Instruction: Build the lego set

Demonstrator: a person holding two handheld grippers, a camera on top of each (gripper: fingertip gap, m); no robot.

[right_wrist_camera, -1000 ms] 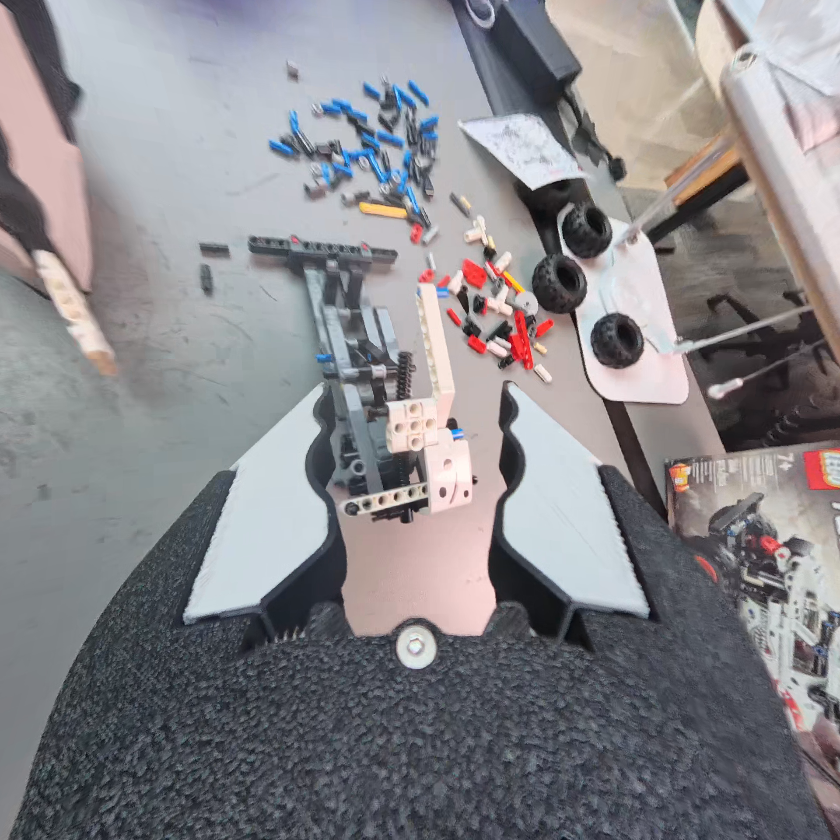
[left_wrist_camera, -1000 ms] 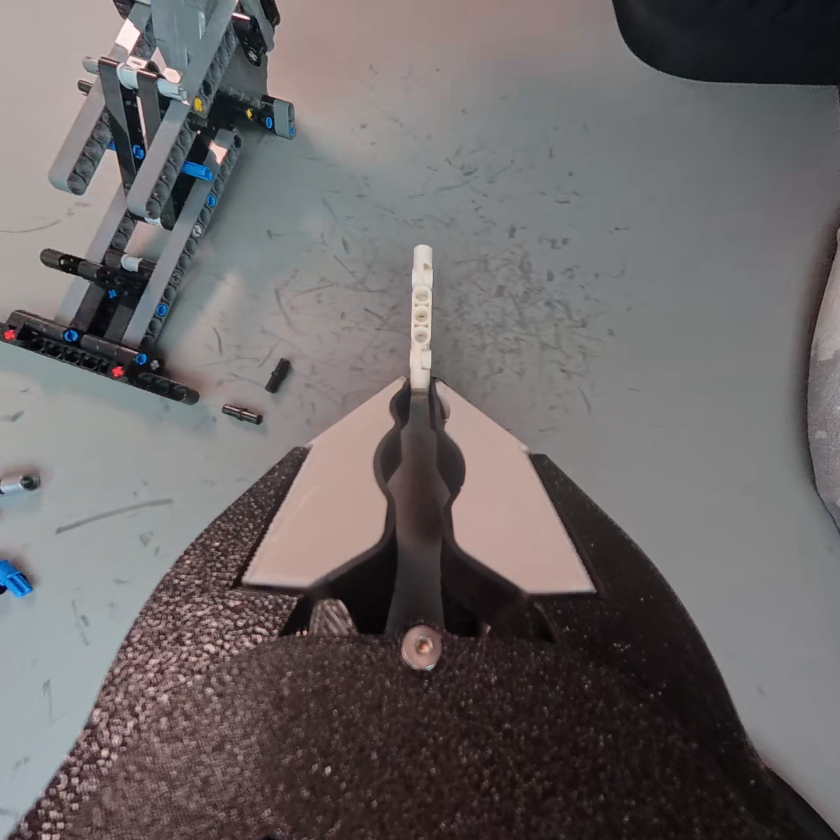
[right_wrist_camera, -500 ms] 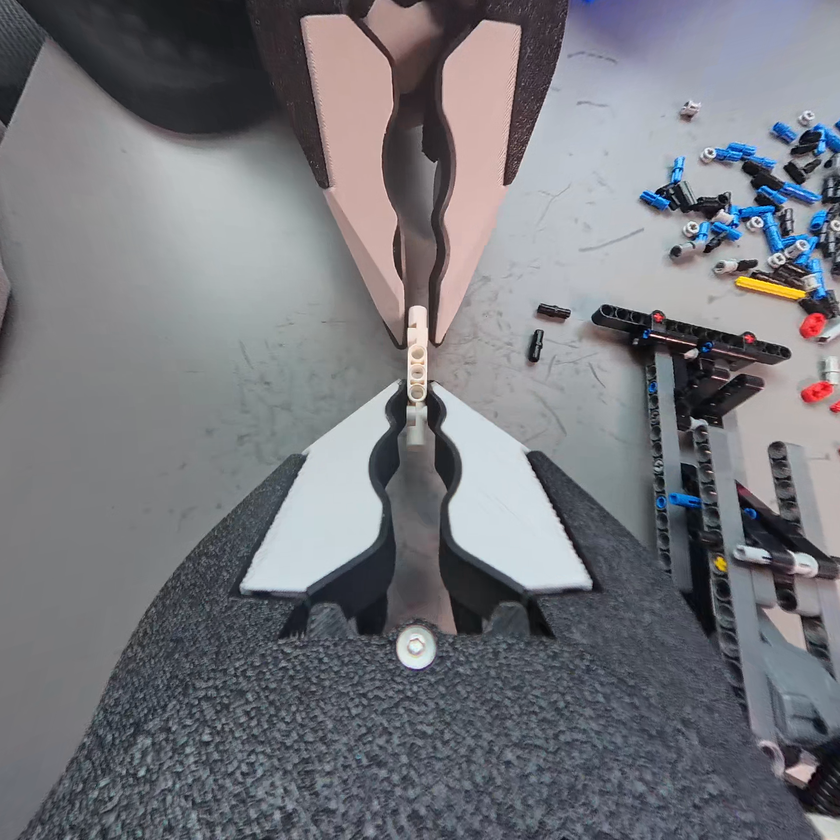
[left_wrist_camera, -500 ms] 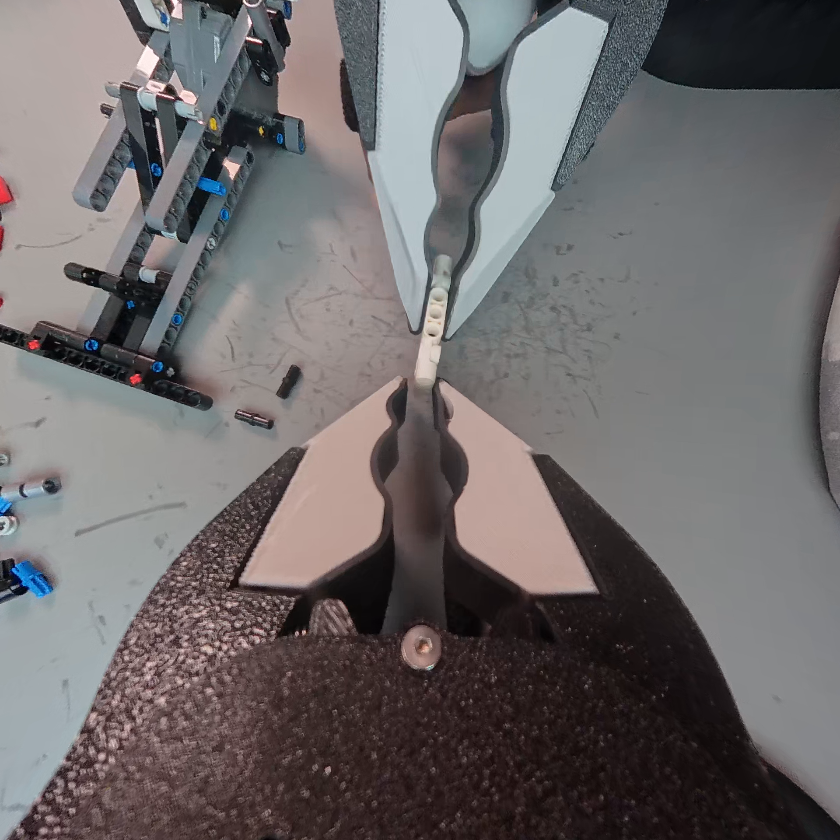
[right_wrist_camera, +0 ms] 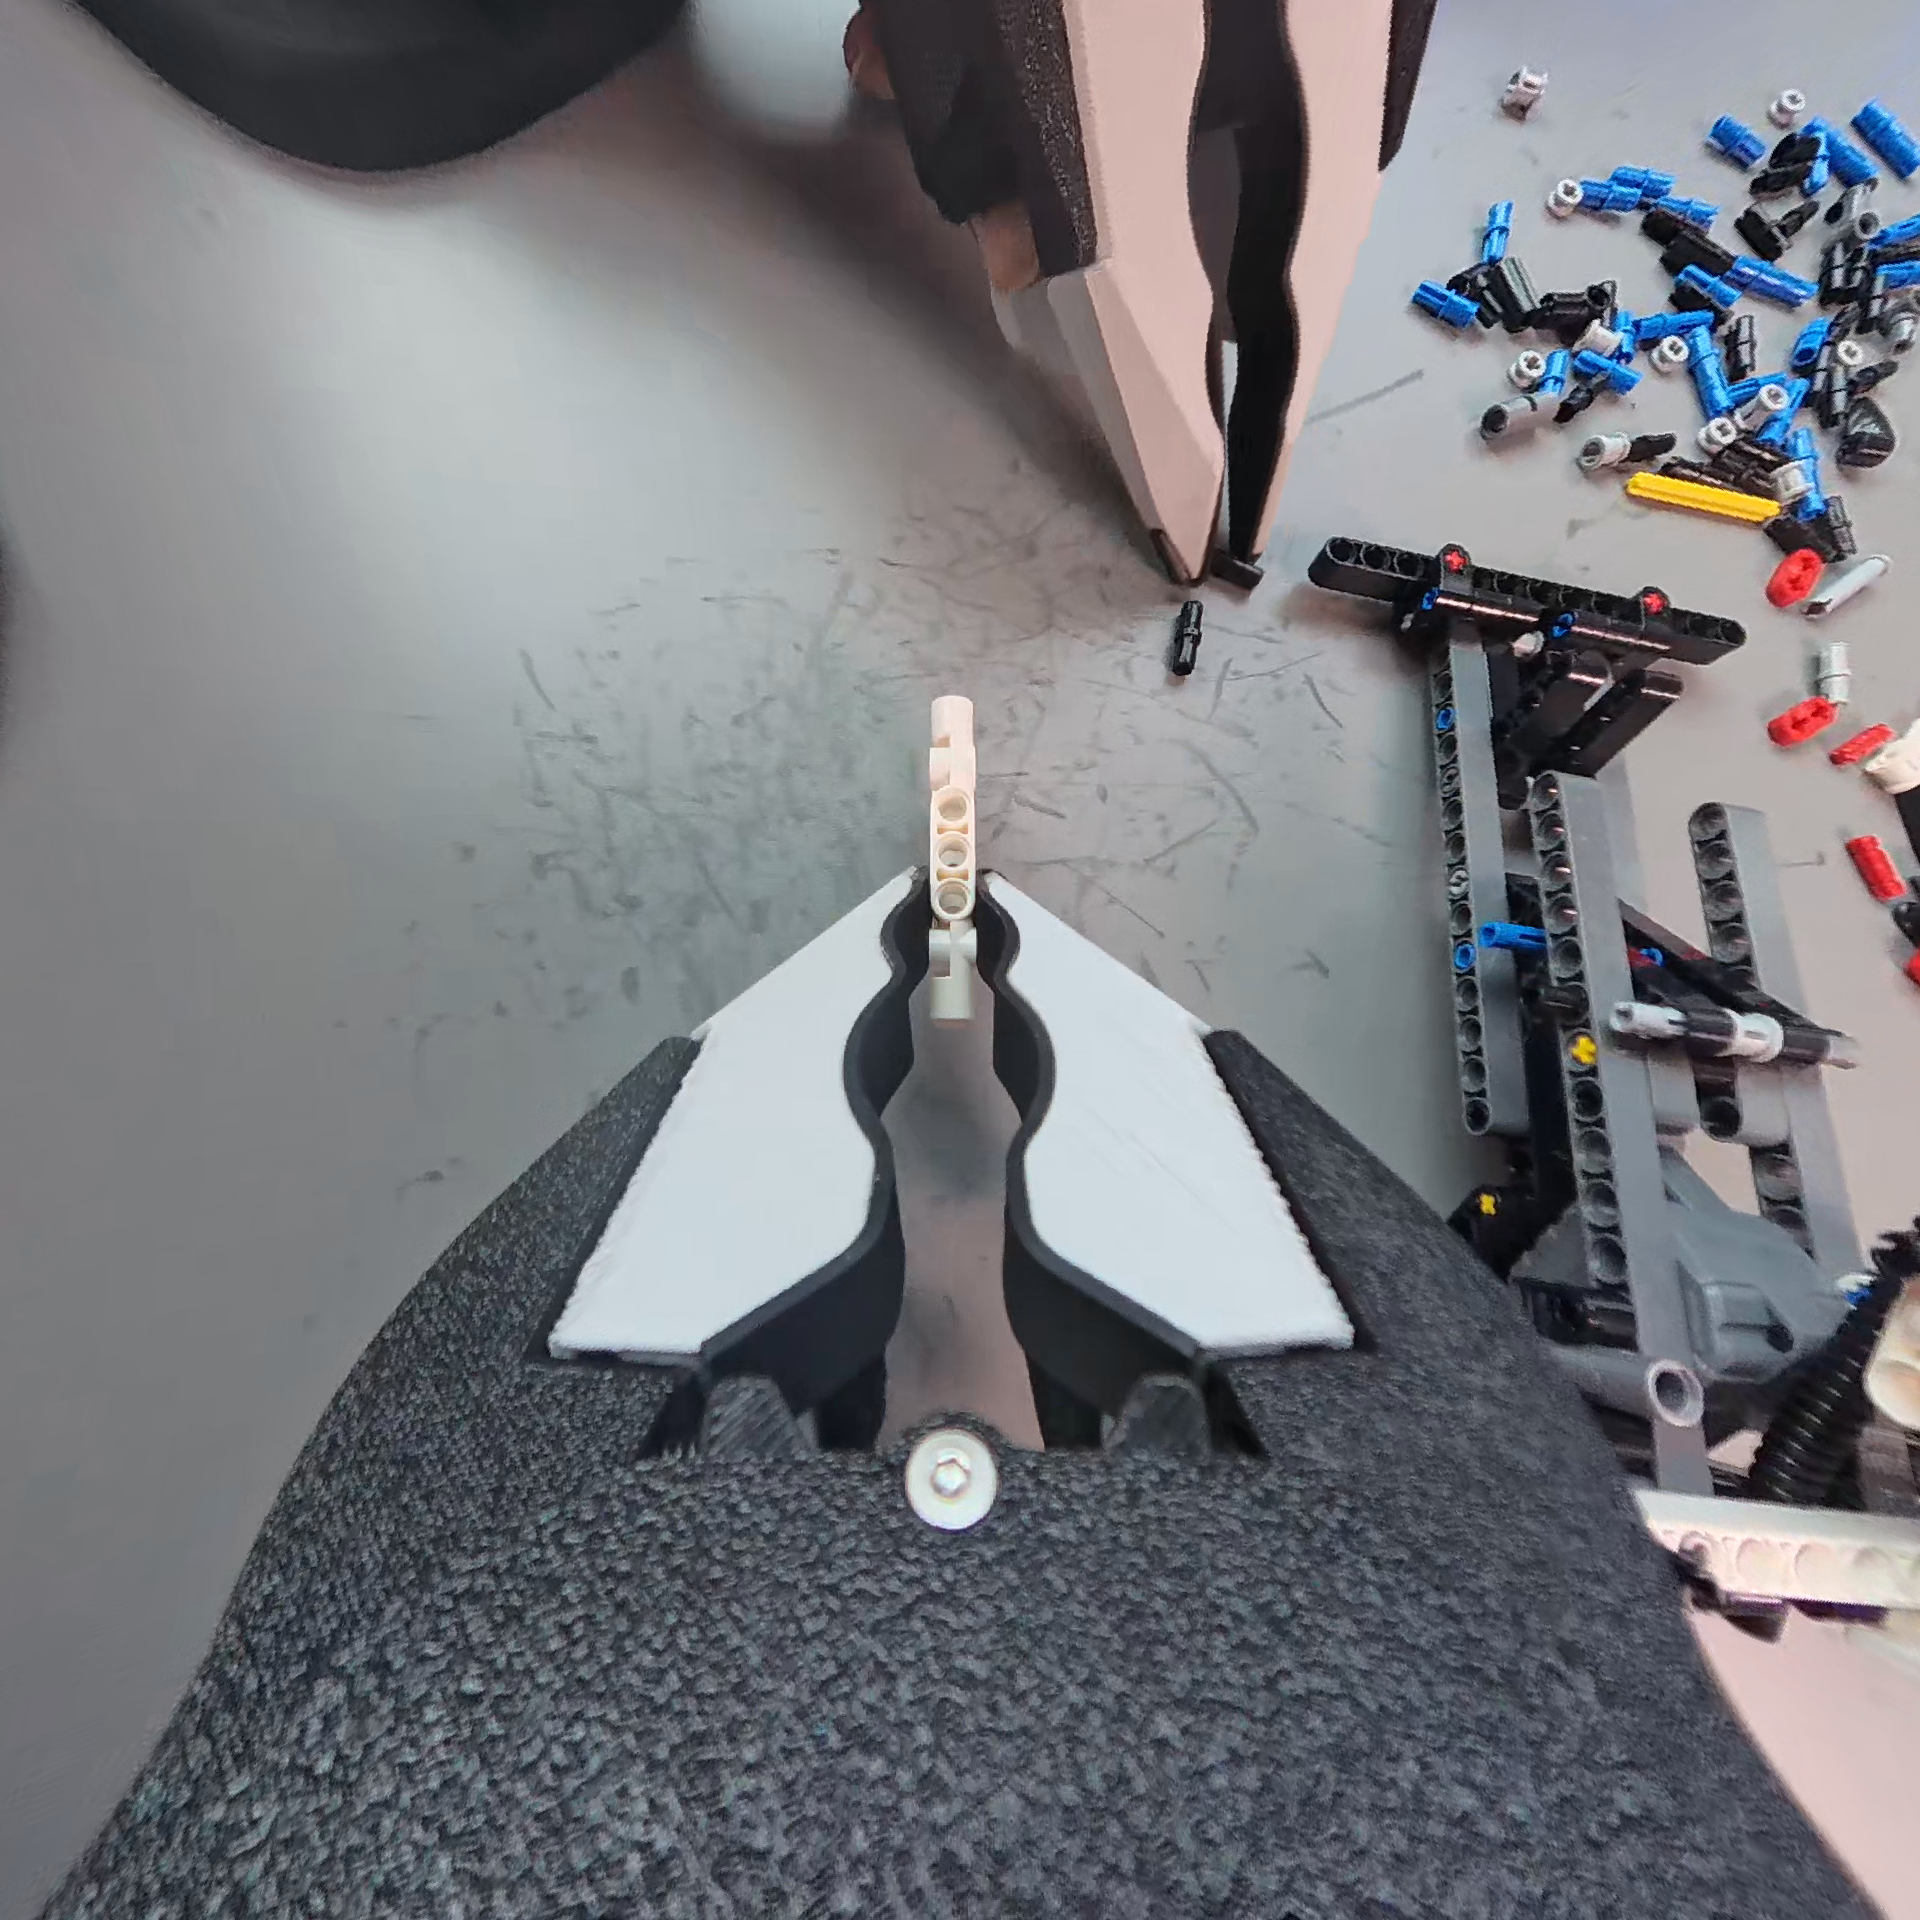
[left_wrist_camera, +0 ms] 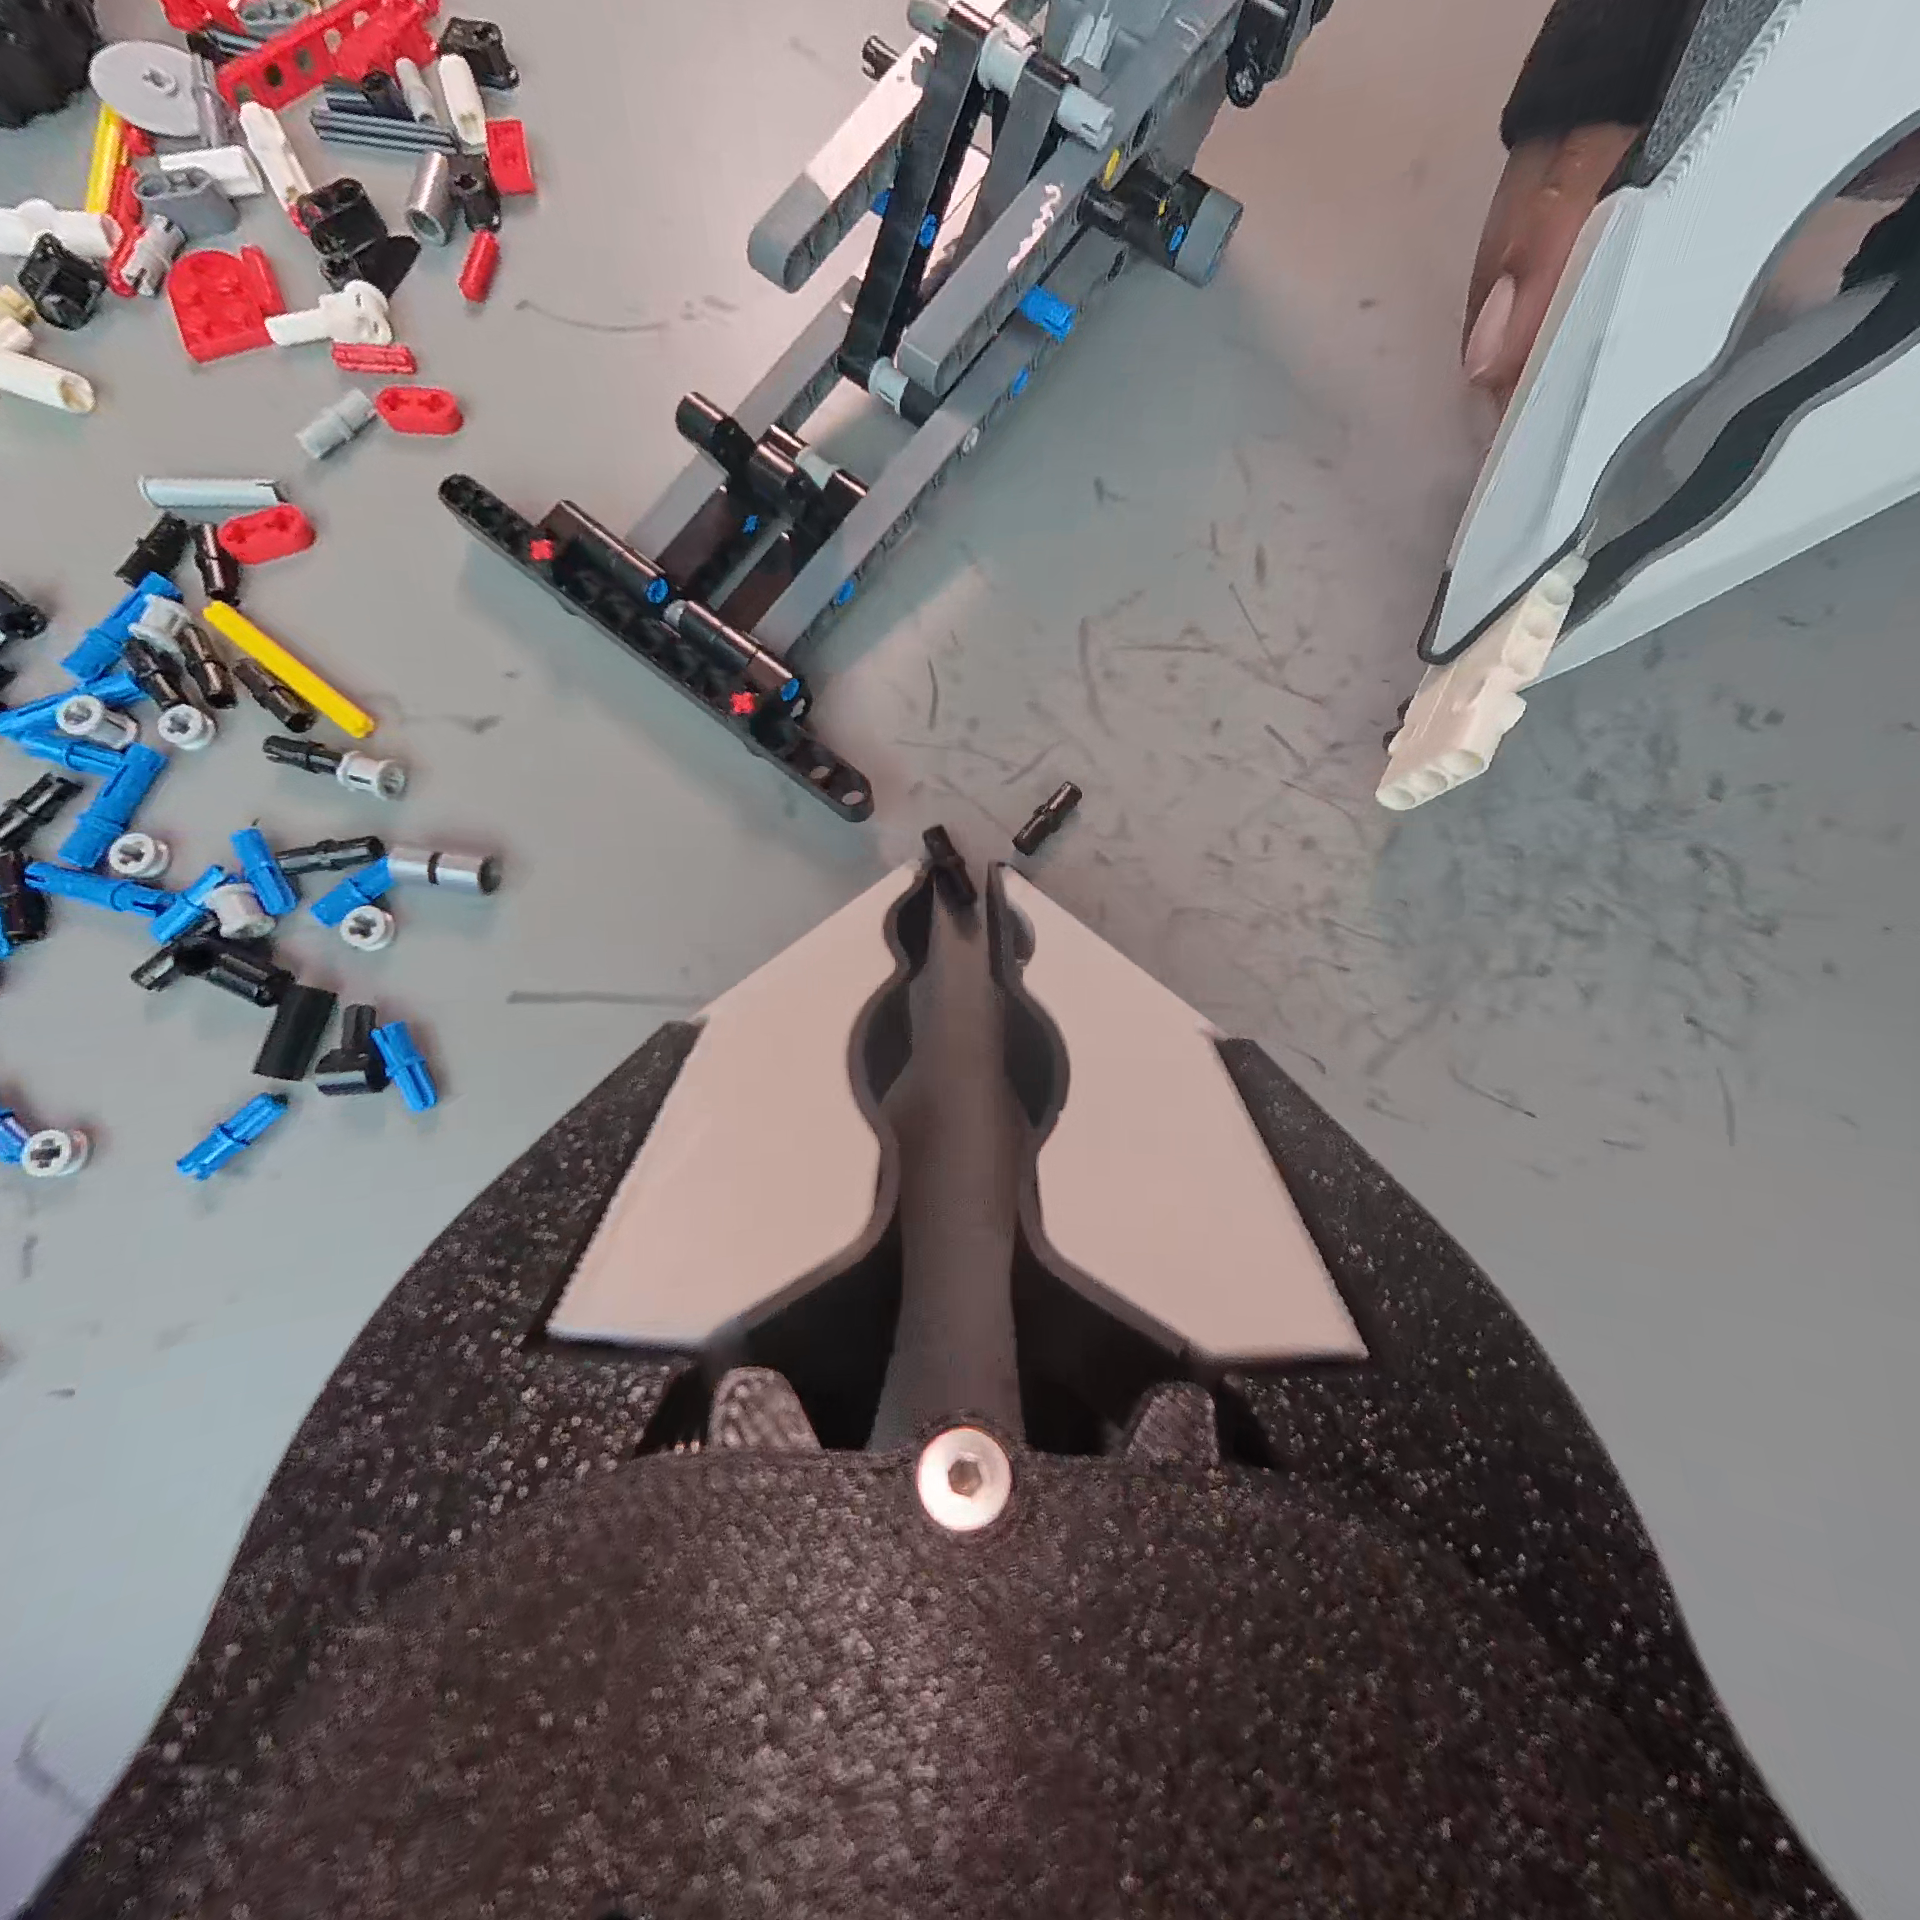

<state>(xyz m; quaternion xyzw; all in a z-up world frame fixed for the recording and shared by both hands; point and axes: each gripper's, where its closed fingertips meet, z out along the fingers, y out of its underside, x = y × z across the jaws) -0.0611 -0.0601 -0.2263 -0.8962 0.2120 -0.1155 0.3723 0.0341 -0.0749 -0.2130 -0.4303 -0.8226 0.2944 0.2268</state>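
Right fingers [right_wrist_camera: 1091, 1039] pinching white beam [right_wrist_camera: 951, 831], left fingers [left_wrist_camera: 790, 1039] on black pin [left_wrist_camera: 951, 878]

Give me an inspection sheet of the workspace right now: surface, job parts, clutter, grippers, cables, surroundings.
Surface: grey table, scratched and scuffed.
Job's things: partly built chassis of grey and black beams lies flat; white connector piece is held off the table; one black pin sits between the left fingertips, a second black pin lies loose beside them.
Clutter: blue and black pins plus a yellow axle; red, white and grey parts farther back.
Grippers: left gripper closed on the black pin; right gripper closed on the white connector piece.
Cables: nothing seen.
Surroundings: a person's hand behind the right gripper.
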